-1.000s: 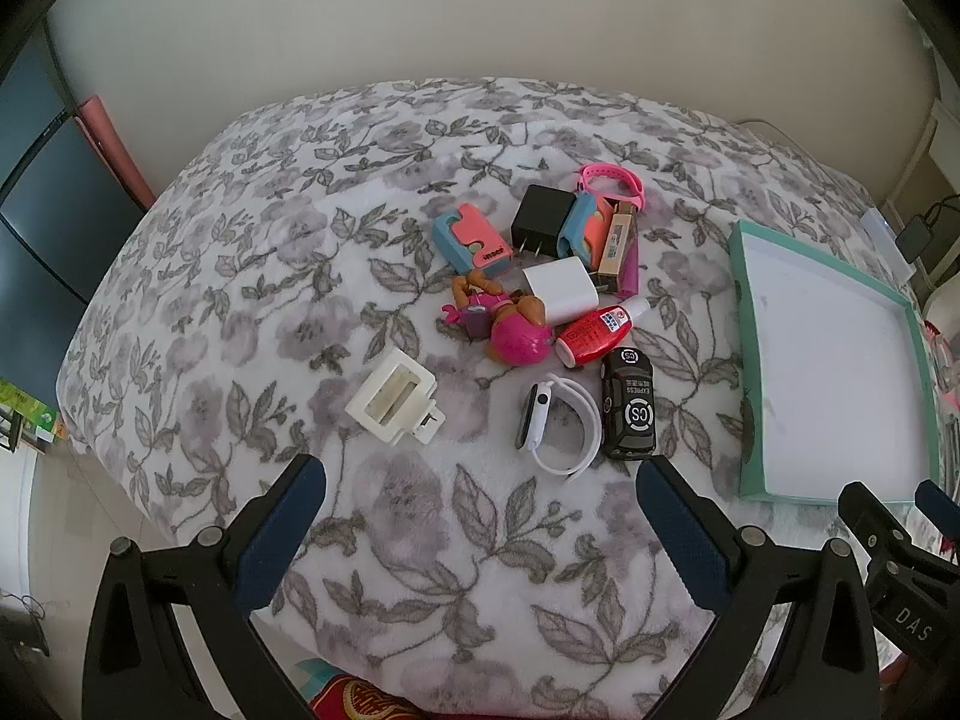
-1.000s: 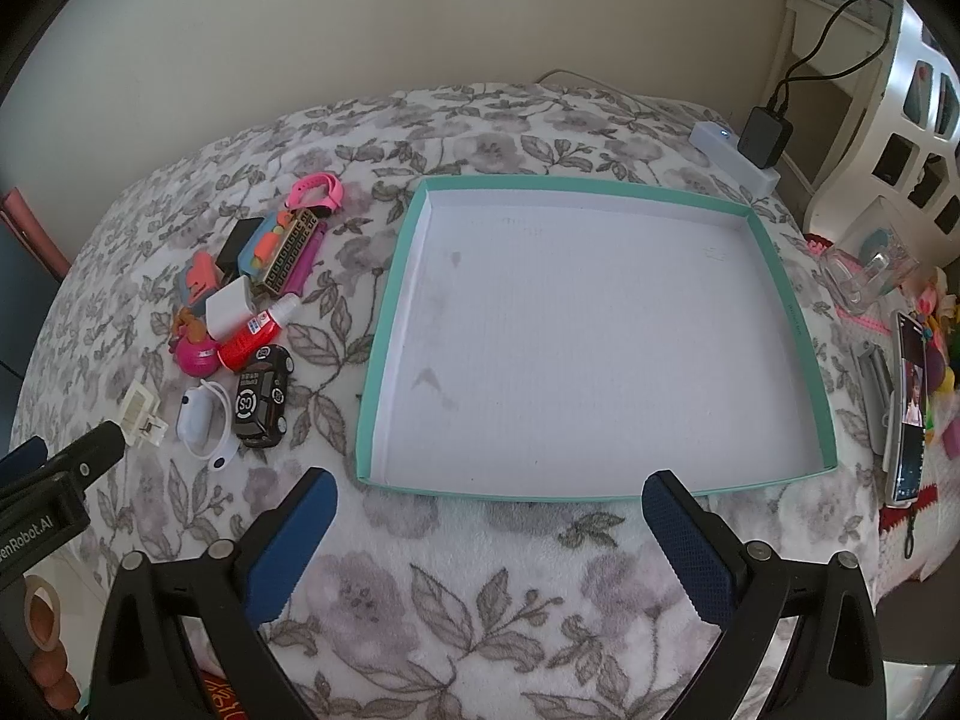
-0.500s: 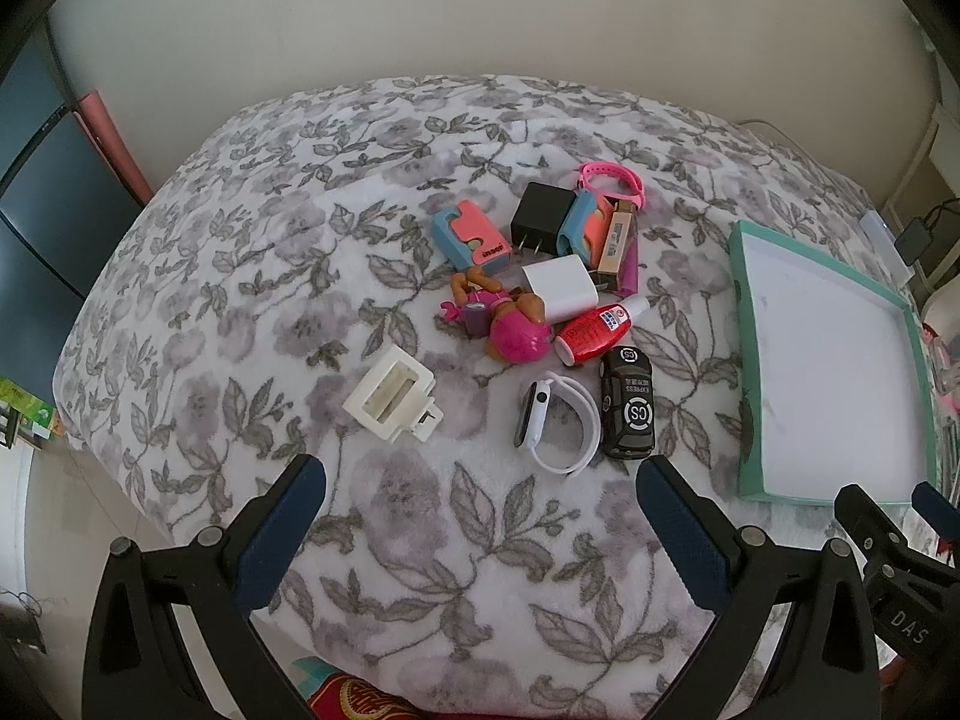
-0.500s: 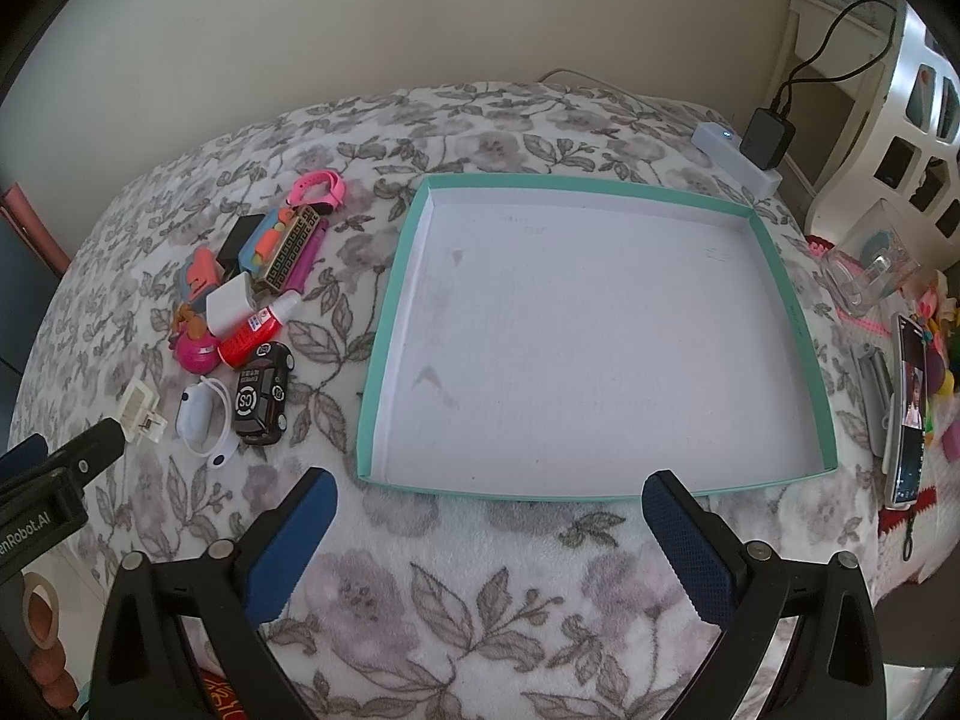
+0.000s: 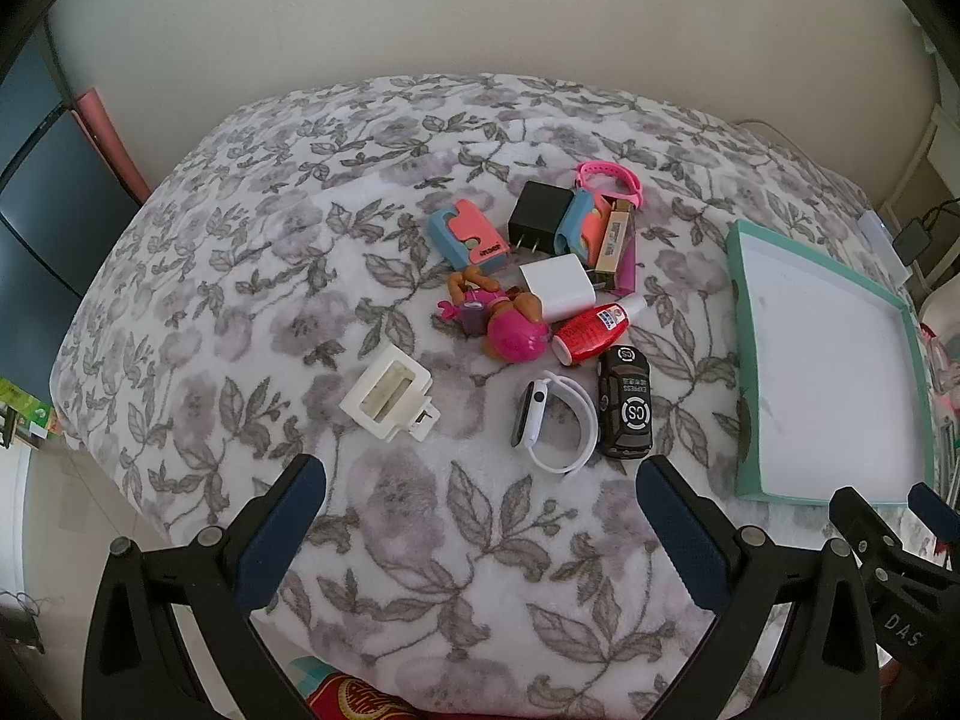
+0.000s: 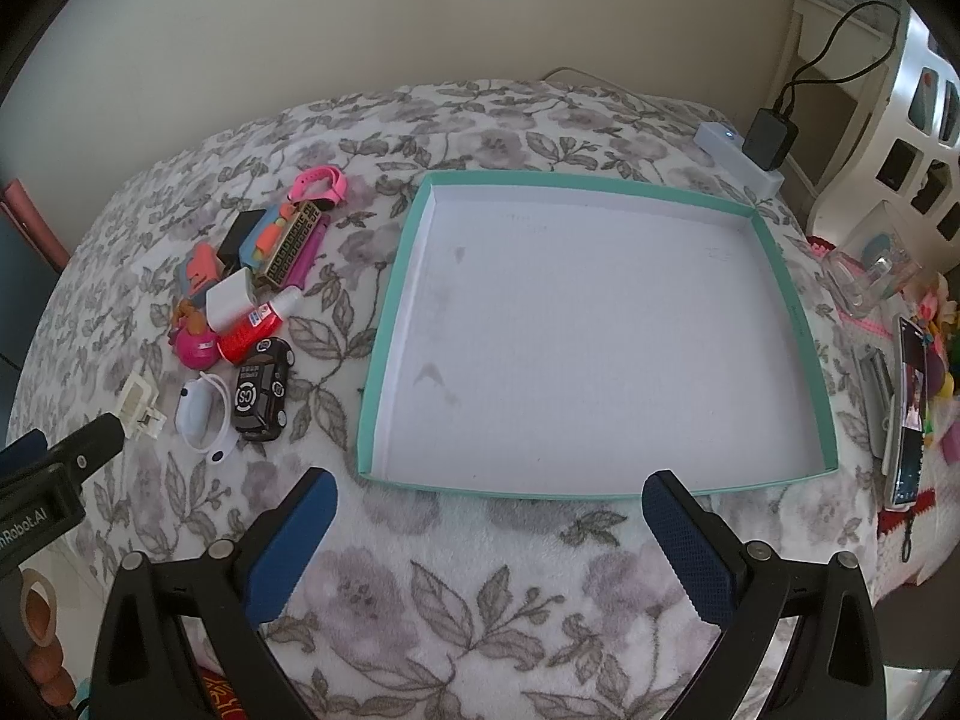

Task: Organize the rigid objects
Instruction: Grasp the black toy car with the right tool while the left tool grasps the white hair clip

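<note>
A pile of small rigid objects lies on the floral blanket: a white watch (image 5: 555, 420), a black toy car (image 5: 626, 403), a red bottle (image 5: 591, 333), a pink doll (image 5: 510, 327), a white charger (image 5: 558, 288), a black charger (image 5: 539, 222), a pink band (image 5: 609, 177) and a cream clip (image 5: 390, 393). A shallow teal-rimmed tray (image 6: 384, 360) with a white floor lies to their right and holds nothing. My left gripper (image 5: 480, 525) is open and empty, short of the pile. My right gripper (image 6: 489, 540) is open and empty before the tray's near rim.
The blanket (image 5: 240, 240) drops off at the left and near edges. A wall stands behind. At the right in the right wrist view are a white shelf unit (image 6: 924, 138), a black adapter with cable (image 6: 771, 138), a phone (image 6: 909, 414) and clutter.
The left gripper has shifted slightly, so the pile sits a little lower and nearer in its view. The right view is almost the same. Both grippers stay open.
</note>
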`<control>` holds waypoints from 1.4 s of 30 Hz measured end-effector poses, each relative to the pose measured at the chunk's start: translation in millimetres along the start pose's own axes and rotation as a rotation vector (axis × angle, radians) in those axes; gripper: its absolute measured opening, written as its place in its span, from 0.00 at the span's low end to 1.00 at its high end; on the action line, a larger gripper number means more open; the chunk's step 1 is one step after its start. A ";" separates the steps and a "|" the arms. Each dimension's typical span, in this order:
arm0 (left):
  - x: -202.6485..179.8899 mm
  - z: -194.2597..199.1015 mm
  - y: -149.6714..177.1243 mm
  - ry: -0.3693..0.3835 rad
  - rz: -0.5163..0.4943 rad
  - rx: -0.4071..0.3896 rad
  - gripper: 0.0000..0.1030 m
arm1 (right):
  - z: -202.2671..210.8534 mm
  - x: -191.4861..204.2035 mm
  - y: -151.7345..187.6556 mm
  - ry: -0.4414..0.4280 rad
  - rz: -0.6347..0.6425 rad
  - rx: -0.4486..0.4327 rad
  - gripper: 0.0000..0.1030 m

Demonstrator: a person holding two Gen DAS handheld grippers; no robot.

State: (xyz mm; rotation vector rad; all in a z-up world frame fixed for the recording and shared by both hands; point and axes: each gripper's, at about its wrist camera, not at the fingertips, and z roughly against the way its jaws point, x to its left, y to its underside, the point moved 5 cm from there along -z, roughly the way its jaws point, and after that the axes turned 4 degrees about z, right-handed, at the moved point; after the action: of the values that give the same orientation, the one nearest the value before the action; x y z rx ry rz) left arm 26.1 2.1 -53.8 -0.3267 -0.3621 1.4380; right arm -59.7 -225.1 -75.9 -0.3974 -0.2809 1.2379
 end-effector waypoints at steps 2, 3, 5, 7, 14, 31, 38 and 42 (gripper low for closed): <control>-0.4 -0.2 -0.1 0.008 0.000 0.002 1.00 | 0.7 0.3 -0.7 0.004 0.006 0.000 1.00; 0.2 -0.4 -0.2 0.014 0.002 0.004 1.00 | 1.1 1.0 -1.6 0.006 0.011 -0.001 1.00; 1.5 -2.1 -0.7 0.038 0.012 0.014 1.00 | 2.4 2.7 -3.9 0.007 0.020 -0.005 1.00; 5.0 -5.2 -4.3 0.033 0.012 0.012 1.00 | 3.4 5.4 -7.1 0.016 0.029 -0.014 1.00; 51.9 -15.0 -34.0 0.015 0.134 0.021 1.00 | 1.5 28.9 -33.6 0.001 0.070 -0.016 1.00; 100.5 -76.0 -35.1 0.026 0.214 0.136 1.00 | -56.3 116.6 -57.2 -0.128 0.130 0.085 1.00; 84.9 -97.0 -30.0 0.038 0.165 0.169 1.00 | -77.8 115.2 -57.6 -0.115 0.129 0.116 0.95; 82.4 -105.6 -27.4 0.036 0.160 0.183 1.00 | -82.8 118.4 -57.9 -0.121 0.136 0.125 0.87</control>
State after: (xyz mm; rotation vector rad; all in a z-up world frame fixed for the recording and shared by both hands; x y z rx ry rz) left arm 104.2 81.0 -133.6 -0.2372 -0.1758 1.6075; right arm 60.7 -139.8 -125.6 -0.2365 -0.2819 1.4081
